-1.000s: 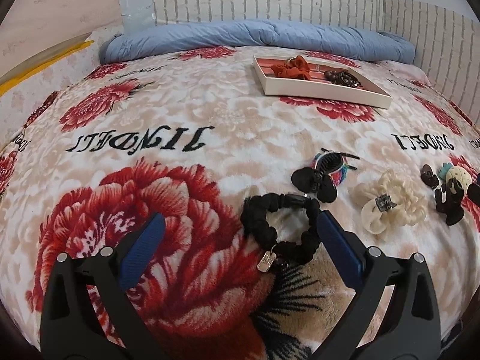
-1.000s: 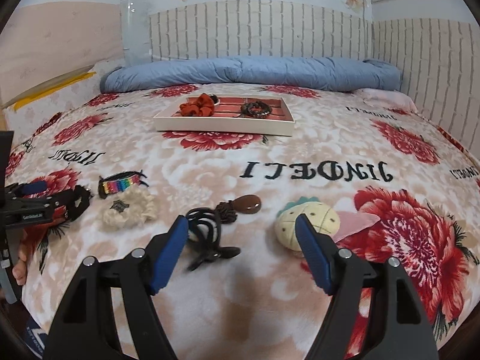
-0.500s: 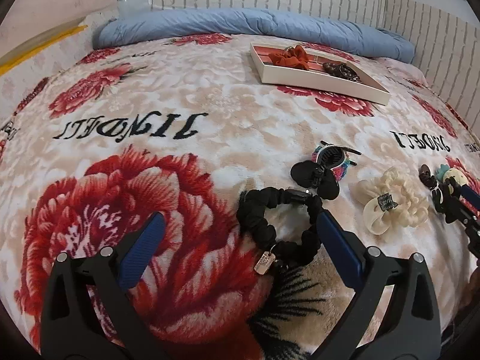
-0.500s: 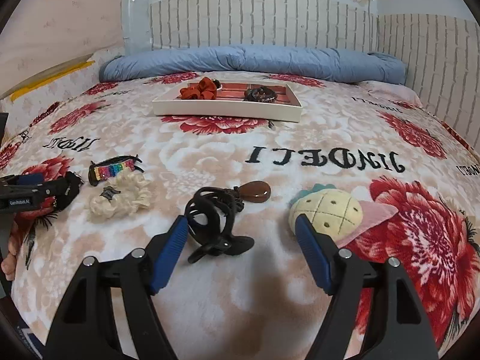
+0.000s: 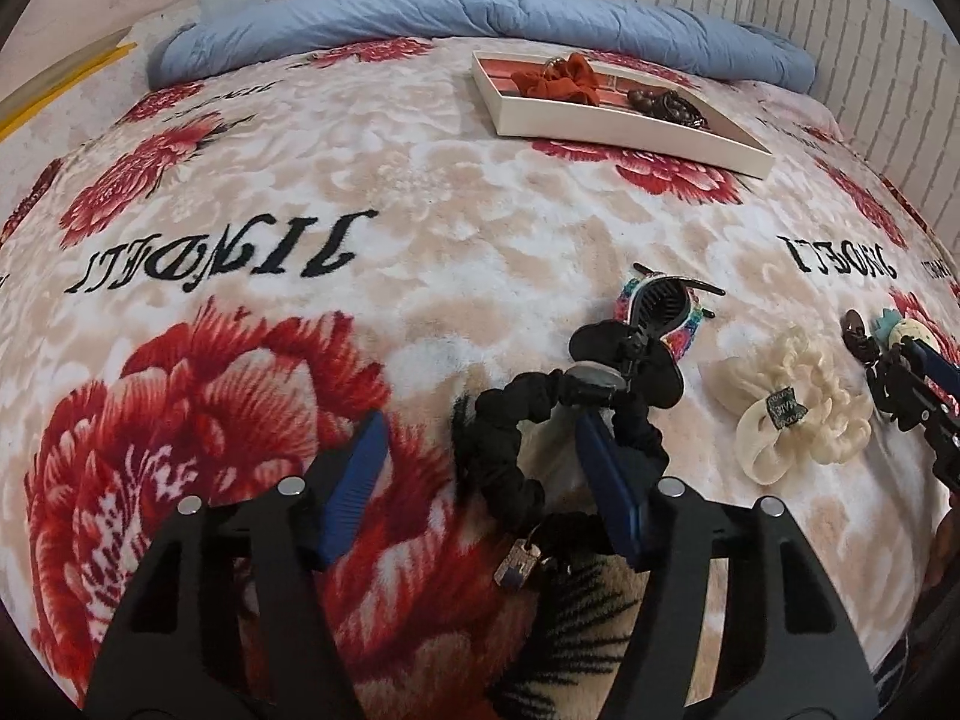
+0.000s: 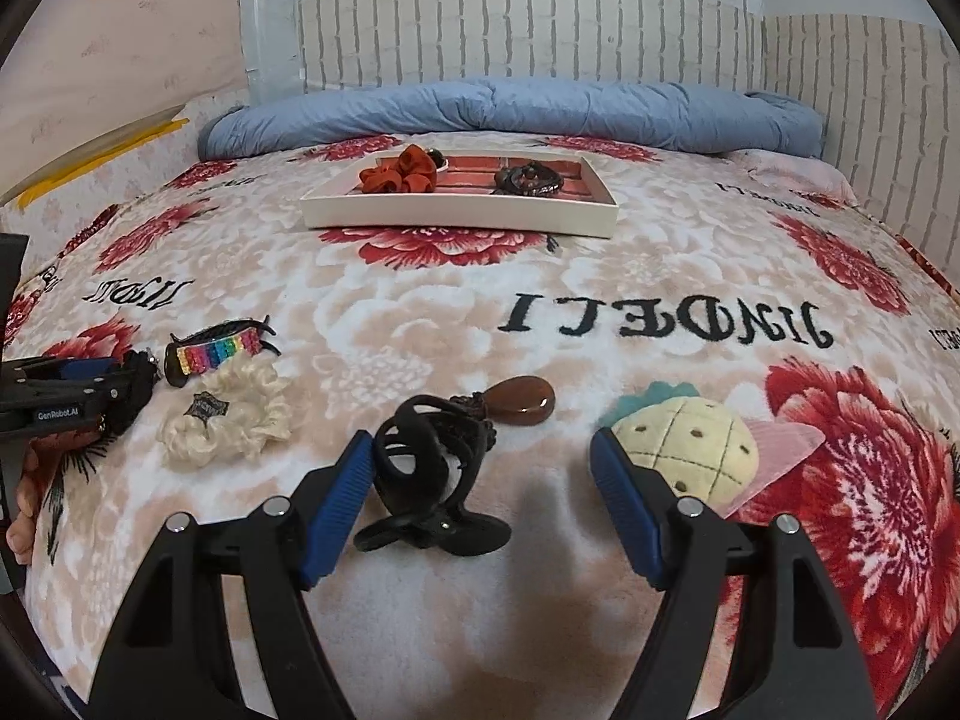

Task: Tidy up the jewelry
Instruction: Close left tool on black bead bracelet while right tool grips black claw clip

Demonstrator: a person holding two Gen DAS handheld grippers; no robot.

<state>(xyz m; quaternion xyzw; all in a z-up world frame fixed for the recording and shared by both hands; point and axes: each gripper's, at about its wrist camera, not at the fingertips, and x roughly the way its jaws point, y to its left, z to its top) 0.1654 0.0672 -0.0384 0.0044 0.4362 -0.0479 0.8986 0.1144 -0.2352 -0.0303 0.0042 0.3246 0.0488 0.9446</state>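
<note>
My left gripper (image 5: 480, 444) is open with its jaws astride the left side of a black scrunchie (image 5: 510, 438) with a small metal tag; the right finger (image 5: 606, 480) sits inside the ring. A black hair claw (image 5: 630, 348) with a rainbow clip behind it and a cream scrunchie (image 5: 798, 420) lie to the right. My right gripper (image 6: 480, 468) is open just above a black hair claw (image 6: 426, 468). A brown stone pendant (image 6: 522, 402) and a pineapple plush clip (image 6: 684, 450) lie beside it. A white tray (image 6: 456, 219) holds a red scrunchie (image 6: 402, 174) and a dark bracelet (image 6: 528, 180).
Everything lies on a floral fleece blanket (image 5: 390, 192) covering a bed. A rolled blue quilt (image 6: 510, 111) lies along the brick-pattern headboard wall. The rainbow clip (image 6: 216, 351) and cream scrunchie (image 6: 228, 417) lie left of my right gripper. The bed edge is close below both grippers.
My left gripper has moved forward and narrowed, its right finger now inside the black scrunchie's ring. My right gripper has come closer to the black hair claw.
</note>
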